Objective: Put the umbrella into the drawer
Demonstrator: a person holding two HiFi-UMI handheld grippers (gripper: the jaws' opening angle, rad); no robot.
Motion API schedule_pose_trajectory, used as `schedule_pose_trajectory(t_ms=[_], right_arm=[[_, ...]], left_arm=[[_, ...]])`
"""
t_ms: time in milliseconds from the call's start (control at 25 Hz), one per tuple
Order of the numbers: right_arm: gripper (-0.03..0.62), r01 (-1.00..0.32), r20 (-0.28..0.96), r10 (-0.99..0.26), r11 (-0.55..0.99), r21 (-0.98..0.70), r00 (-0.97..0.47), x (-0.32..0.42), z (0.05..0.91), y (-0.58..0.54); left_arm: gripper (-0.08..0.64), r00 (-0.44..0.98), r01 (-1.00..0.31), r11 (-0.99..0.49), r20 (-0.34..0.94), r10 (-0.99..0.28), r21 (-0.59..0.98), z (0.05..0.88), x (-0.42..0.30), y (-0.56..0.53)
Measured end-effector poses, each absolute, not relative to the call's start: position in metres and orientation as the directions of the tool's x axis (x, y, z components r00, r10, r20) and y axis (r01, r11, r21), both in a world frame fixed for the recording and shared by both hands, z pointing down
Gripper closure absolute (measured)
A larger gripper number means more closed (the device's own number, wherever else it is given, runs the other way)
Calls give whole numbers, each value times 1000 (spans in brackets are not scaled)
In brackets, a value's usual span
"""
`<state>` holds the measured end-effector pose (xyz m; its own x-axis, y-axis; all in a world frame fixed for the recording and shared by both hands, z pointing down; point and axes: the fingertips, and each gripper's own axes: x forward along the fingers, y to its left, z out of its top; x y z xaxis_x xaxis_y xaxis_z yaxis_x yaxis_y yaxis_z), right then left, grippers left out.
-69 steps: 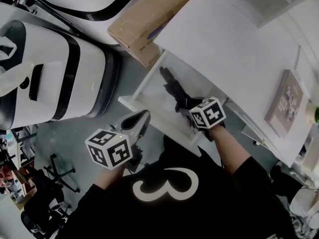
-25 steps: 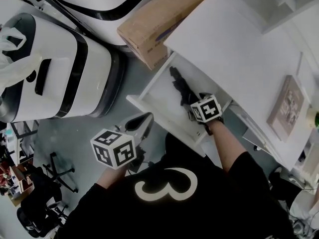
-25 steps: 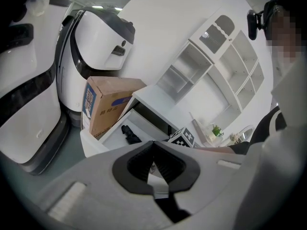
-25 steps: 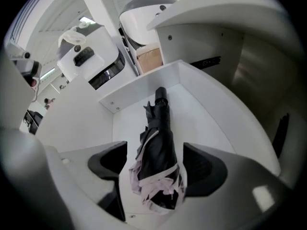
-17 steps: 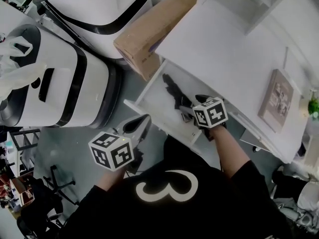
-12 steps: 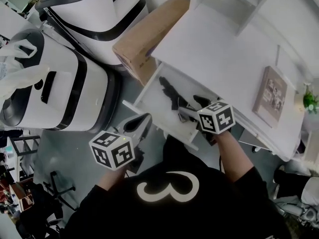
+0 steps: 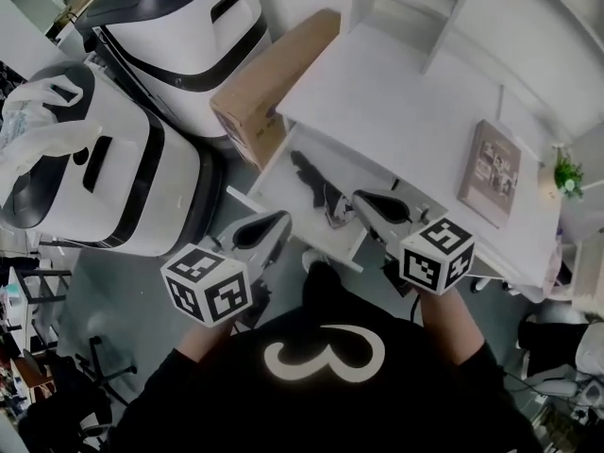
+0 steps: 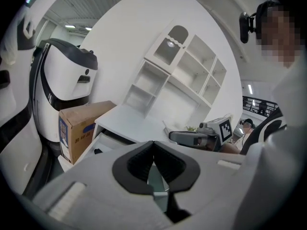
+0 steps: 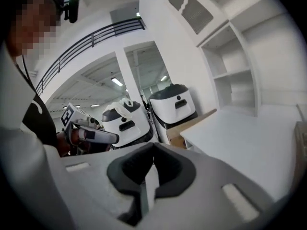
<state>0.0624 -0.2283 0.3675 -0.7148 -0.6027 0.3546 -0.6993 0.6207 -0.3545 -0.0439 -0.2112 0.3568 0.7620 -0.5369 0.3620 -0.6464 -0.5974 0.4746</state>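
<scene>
The black folded umbrella point(image 7: 310, 179) lies inside the open white drawer point(image 7: 281, 194) under the desk. My right gripper point(image 7: 359, 199) hovers above the drawer's right part, lifted off the umbrella. Its jaws have just been closing, and in the right gripper view they point(image 9: 153, 145) meet with nothing between them. My left gripper point(image 7: 281, 219) hangs in front of the drawer's near edge, apart from it. The left gripper view shows it point(image 8: 153, 143) shut and empty, with the drawer point(image 8: 103, 145) beyond.
A white desk point(image 7: 396, 92) carries a book point(image 7: 491, 170) and a small plant point(image 7: 566, 176). A cardboard box point(image 7: 269, 78) leans at the desk's left end. Two large white machines point(image 7: 113, 187) point(image 7: 203, 36) stand to the left. White shelves point(image 8: 177, 75) rise behind the desk.
My right gripper has come up out of the drawer and shut, leaving the umbrella lying inside. My left gripper has risen a little.
</scene>
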Motion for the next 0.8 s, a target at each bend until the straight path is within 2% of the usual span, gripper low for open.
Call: schedule_pose_trajectory(t_ms=[120,280,800], right_arm=[[589,-689,294,-624,631,-357,-724,64,347,-212],[589,-730,304,-665,601,-324,-682,71,346,-201],[589,-696,297,-631,628,-347,-717,55,349,-189]], left_arm=[[551,774,-632,-624,337,-536,459,344,-40,-202],[551,773,-634,-644,326,-544,428,334,-40,-193],[551,766,-642,-641,331,-550,420,335,-46,-186]])
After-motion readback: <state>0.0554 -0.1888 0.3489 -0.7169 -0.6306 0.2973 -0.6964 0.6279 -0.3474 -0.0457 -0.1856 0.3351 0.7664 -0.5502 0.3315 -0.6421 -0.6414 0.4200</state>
